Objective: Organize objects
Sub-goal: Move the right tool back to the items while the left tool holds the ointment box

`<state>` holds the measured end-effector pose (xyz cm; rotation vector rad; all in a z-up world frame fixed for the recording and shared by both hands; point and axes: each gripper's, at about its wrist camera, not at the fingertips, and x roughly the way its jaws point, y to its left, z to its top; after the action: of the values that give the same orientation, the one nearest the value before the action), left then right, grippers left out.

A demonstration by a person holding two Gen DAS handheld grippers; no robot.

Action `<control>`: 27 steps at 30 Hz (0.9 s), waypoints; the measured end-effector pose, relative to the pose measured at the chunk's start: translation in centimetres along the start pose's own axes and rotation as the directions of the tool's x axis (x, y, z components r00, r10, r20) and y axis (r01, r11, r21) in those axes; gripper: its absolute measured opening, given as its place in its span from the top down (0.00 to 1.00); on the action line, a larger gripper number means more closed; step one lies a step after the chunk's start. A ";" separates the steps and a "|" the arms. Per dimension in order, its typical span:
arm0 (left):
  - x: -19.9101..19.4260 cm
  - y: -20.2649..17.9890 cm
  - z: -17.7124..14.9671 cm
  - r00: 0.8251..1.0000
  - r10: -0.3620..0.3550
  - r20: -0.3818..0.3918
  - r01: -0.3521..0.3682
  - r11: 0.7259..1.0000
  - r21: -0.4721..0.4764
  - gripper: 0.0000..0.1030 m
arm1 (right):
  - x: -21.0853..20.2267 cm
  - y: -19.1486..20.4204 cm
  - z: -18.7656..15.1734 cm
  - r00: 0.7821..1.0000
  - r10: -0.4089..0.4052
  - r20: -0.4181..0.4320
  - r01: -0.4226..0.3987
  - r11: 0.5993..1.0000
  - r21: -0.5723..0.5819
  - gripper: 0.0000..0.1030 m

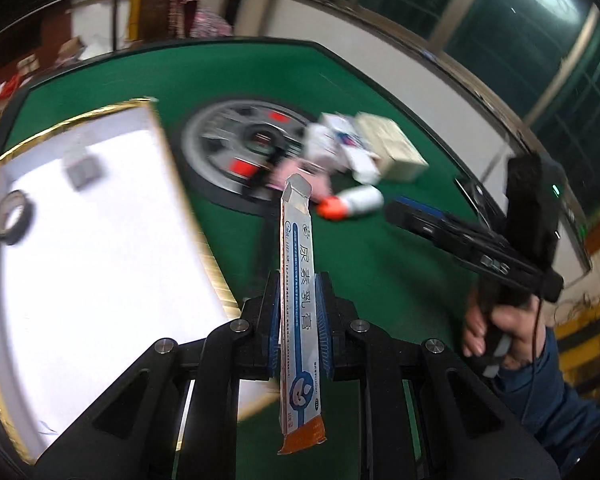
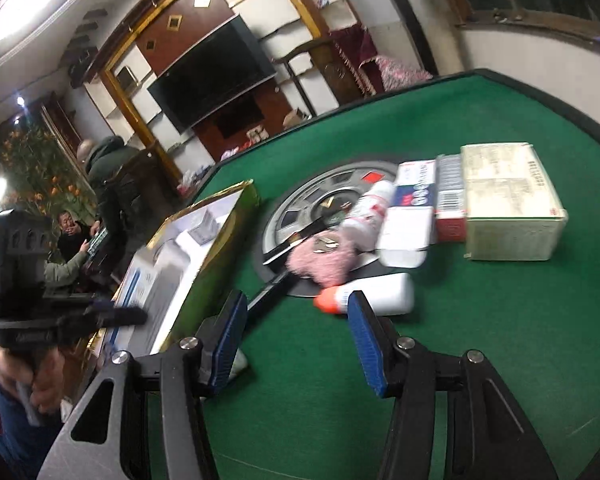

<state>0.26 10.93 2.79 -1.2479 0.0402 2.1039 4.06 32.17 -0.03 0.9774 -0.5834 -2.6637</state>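
Observation:
My left gripper [image 1: 299, 296] is shut on a long white and blue ointment carton [image 1: 298, 292] with an orange end, held upright above the green table beside the gold-edged white box [image 1: 100, 240]. The box holds a roll of black tape [image 1: 12, 218] and a small grey item [image 1: 83, 170]. My right gripper [image 2: 296, 316] is open and empty, just short of a white bottle with an orange cap [image 2: 370, 294]. Behind the bottle lie a pink fuzzy item [image 2: 326, 258], several medicine cartons [image 2: 416, 196] and a pale box [image 2: 508, 200].
The round grey centre panel [image 1: 236, 148] sits in the middle of the green table [image 2: 500, 340]. The gold-edged box stands at the left in the right wrist view [image 2: 204, 248]. People sit in the background at the left [image 2: 72, 236].

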 end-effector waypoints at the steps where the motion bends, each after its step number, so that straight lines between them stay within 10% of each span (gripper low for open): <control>1: 0.3 -0.7 -0.1 1.000 -0.005 -0.003 0.005 1.000 0.005 0.85 | 0.0 -0.4 -0.1 1.000 0.001 -0.005 -0.001 1.000 0.004 0.49; 18: 5.8 -2.9 -1.7 0.991 0.113 0.066 -0.104 0.986 -0.130 0.85 | 3.9 -1.3 2.0 0.983 -0.145 -0.110 0.117 0.967 -0.225 0.49; 27: 6.8 -1.7 -2.1 0.993 0.120 0.020 -0.116 0.984 -0.132 0.85 | 4.1 -0.7 0.4 0.947 0.003 -0.320 -0.102 0.951 -0.291 0.49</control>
<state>0.71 15.16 -3.18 -1.3211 -0.0380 2.2564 0.62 31.47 -2.40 1.2352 -0.1210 -2.3787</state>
